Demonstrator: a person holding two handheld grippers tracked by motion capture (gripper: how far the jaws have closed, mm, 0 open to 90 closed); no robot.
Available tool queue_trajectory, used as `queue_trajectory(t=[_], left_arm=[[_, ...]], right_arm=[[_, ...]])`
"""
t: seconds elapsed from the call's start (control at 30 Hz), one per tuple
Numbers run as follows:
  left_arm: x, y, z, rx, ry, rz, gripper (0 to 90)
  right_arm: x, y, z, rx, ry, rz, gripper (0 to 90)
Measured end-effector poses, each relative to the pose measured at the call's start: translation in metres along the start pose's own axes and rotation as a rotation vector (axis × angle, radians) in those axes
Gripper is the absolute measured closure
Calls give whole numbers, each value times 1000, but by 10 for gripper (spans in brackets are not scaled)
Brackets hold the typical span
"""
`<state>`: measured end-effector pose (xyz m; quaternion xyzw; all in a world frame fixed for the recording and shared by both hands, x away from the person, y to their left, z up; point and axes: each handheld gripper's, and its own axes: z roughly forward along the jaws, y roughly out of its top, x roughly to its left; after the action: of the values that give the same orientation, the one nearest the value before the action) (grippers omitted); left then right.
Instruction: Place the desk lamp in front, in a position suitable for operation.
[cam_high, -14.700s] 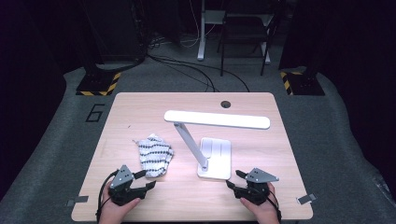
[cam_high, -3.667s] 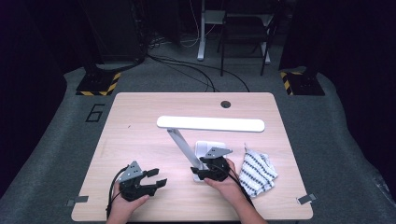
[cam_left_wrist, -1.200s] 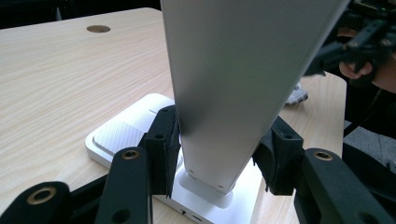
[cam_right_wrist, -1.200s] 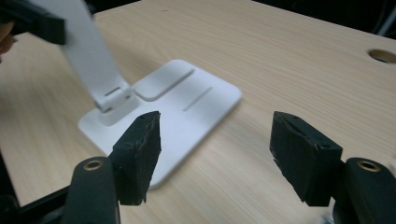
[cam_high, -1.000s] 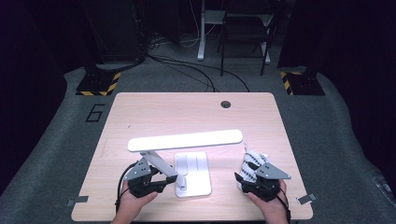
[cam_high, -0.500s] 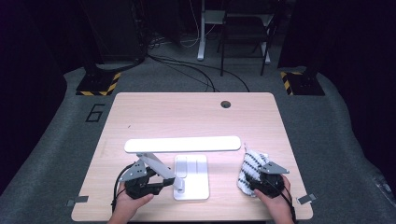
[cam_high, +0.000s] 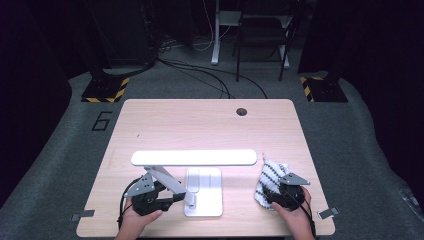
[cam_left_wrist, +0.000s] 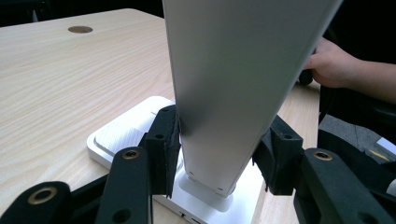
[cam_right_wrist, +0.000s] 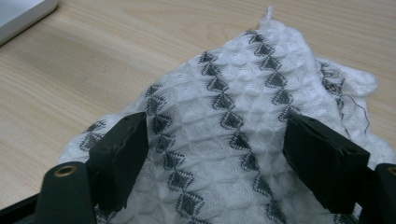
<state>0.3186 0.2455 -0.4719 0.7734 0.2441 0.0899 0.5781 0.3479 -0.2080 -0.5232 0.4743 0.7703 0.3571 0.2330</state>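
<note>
Risk: desk lamp (cam_high: 192, 158) could tip or skid if left gripper (cam_high: 165, 196) tugs slanted arm sideways; cloth (cam_high: 270, 180) may bunch, slip out. Left gripper, table's 7 o'clock, half-spread jaws clamping lamp arm near base (cam_high: 210, 200). Right gripper (cam_high: 281, 192), 5 o'clock, jaws just widening, straddling black-and-white waffle cloth on table (cam_high: 200, 125); pinch uncertain.

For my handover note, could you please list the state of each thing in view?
Desk lamp: upright, arm tilted, head level.
Cloth: crumpled on the table.
Left gripper: shut on the lamp's arm.
Right gripper: jaws just opening, astride the cloth.
</note>
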Motion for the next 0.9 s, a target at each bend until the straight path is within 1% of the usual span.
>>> queue_trajectory(t=[0.07,0.1,0.23,0.27,0.3,0.37,0.4,0.43,0.5,0.57,0.63,0.7,0.73,0.77,0.8,0.87,0.9], left_arm=[[0,0,0,-2,1,3,541],[0,-1,0,-5,0,-3,540],[0,-1,0,-9,-2,-2,538],[1,-1,1,-10,-5,0,537],[1,-2,1,-12,-7,-6,532],[1,-2,1,1,0,-8,520],[1,-2,2,2,0,-10,513],[1,-2,2,7,-9,-10,511],[1,-2,2,2,-8,-14,514],[1,-2,2,-10,-14,-24,515],[2,-2,2,-3,-21,-20,530],[2,-2,2,-8,-19,-25,531],[2,-2,3,-8,-20,-29,531],[3,-2,3,-7,-23,-29,531],[3,-2,2,-5,-23,-23,531],[3,-2,3,-4,-24,-27,531],[3,-2,3,-5,-23,-28,533]], right_arm=[[-1,0,0,1,6,11,213],[-1,0,1,2,6,15,212],[-2,-1,1,2,11,12,202],[-2,-1,1,1,15,4,201],[-2,-1,1,-4,16,7,200],[-2,-1,1,0,13,3,199],[-1,-1,1,1,10,11,199],[-1,-1,1,5,10,3,199],[-1,-1,1,5,9,5,199],[-1,-1,1,4,9,18,198],[-1,-1,1,7,6,22,200],[0,0,2,15,8,29,207],[-1,0,2,18,10,24,213],[0,0,1,21,12,37,223],[0,0,1,21,12,37,238],[0,1,0,27,19,28,295],[0,1,0,27,32,19,349]])
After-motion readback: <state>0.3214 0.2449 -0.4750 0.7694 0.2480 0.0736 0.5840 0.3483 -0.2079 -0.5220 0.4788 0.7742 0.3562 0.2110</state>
